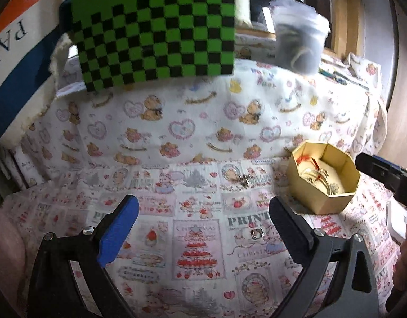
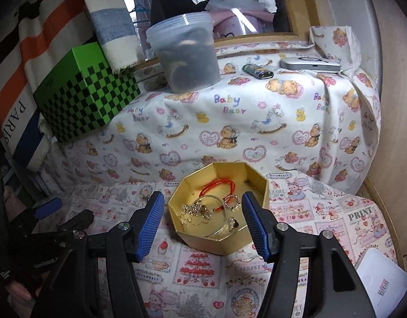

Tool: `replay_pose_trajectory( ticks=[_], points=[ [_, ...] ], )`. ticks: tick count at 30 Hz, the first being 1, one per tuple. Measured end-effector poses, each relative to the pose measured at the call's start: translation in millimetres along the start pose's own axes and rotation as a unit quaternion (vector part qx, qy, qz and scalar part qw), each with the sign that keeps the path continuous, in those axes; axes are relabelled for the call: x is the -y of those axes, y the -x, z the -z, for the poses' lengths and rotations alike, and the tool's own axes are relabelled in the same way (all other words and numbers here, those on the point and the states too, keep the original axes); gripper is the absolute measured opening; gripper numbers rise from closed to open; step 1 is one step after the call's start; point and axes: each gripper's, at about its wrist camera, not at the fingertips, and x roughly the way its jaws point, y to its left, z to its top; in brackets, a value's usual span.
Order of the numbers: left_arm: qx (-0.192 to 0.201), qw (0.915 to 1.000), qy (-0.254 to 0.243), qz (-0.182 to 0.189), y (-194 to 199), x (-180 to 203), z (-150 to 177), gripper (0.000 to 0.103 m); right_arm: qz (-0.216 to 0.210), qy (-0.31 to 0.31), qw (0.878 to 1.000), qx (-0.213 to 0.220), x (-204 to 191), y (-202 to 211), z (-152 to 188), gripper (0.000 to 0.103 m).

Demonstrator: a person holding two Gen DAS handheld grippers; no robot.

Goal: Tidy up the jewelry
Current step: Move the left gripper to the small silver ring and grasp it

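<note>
Gold octagonal box [image 2: 224,241], open-topped, jewelry-filled

Bare cloth [image 1: 203,137] left of gold box [image 1: 323,177]

The gold box [image 2: 219,241] looks like matt card with a faint sheen. Soft printed cloth [image 2: 256,122] covers the surface. The tub [image 2: 184,55] is cloudy plastic. Ribbed blue pads [image 2: 253,222] line matt black gripper fingers.

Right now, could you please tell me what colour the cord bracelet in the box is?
Red-orange; the cord bracelet shows best in the right wrist view, inside the gold box.
</note>
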Motion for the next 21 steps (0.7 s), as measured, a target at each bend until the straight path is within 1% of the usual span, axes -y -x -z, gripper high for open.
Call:
replay_pose_trajectory(
  ticks=[3,6,7,8,9,10,11,12,13,14,16,19,21],
  points=[
    [-0.005,0.9999,-0.010,0.004,-5.2,6.4,2.9,0.098,0.006,0.007,1.000,-0.002,-1.9,-2.1,1.2,0.063],
    [-0.020,0.9992,-0.010,0.032,-11.0,10.6,5.1,0.095,0.013,0.008,1.000,-0.004,-1.8,-3.3,1.7,0.063],
    [-0.028,0.9986,-0.008,0.045,-13.7,12.3,6.1,0.090,0.014,0.008,1.000,-0.005,-1.3,-3.7,1.8,0.063],
    [-0.035,0.9980,-0.007,0.053,-16.1,13.4,6.9,0.081,0.016,0.008,1.000,-0.006,-1.0,-4.1,1.9,0.063],
    [-0.043,0.9972,-0.007,0.060,-18.9,14.9,7.8,0.077,0.017,0.007,1.000,-0.007,-0.7,-4.4,1.9,0.063],
    [-0.055,0.9957,-0.007,0.074,-22.7,16.4,8.8,0.068,0.017,0.008,1.000,-0.008,-0.6,-4.8,1.6,0.063],
    [-0.067,0.9937,-0.005,0.090,-26.5,17.2,9.5,0.059,0.016,0.008,1.000,-0.009,-0.8,-4.9,1.6,0.063],
    [-0.084,0.9905,0.000,0.108,-30.9,18.2,10.4,0.053,0.016,0.009,1.000,-0.009,-0.9,-5.1,1.5,0.063],
    [-0.102,0.9869,0.006,0.125,-35.2,18.8,11.5,0.043,0.017,0.009,1.000,-0.010,-1.3,-5.0,1.7,0.063],
    [-0.114,0.9841,0.010,0.136,-38.6,20.0,12.6,0.038,0.017,0.010,1.000,-0.009,-1.5,-4.8,1.8,0.063],
    [-0.117,0.9838,0.003,0.136,-40.1,25.3,14.2,0.035,0.018,0.011,1.000,-0.009,-1.7,-5.1,1.7,0.064],
    [-0.115,0.9862,-0.021,0.117,-41.5,36.6,15.6,0.034,0.019,0.011,1.000,-0.011,-1.4,-5.6,1.9,0.064],
    [-0.125,0.9848,-0.025,0.118,-45.9,41.4,17.4,0.028,0.019,0.011,1.000,-0.012,-0.6,-6.5,1.7,0.064]
  ],
)
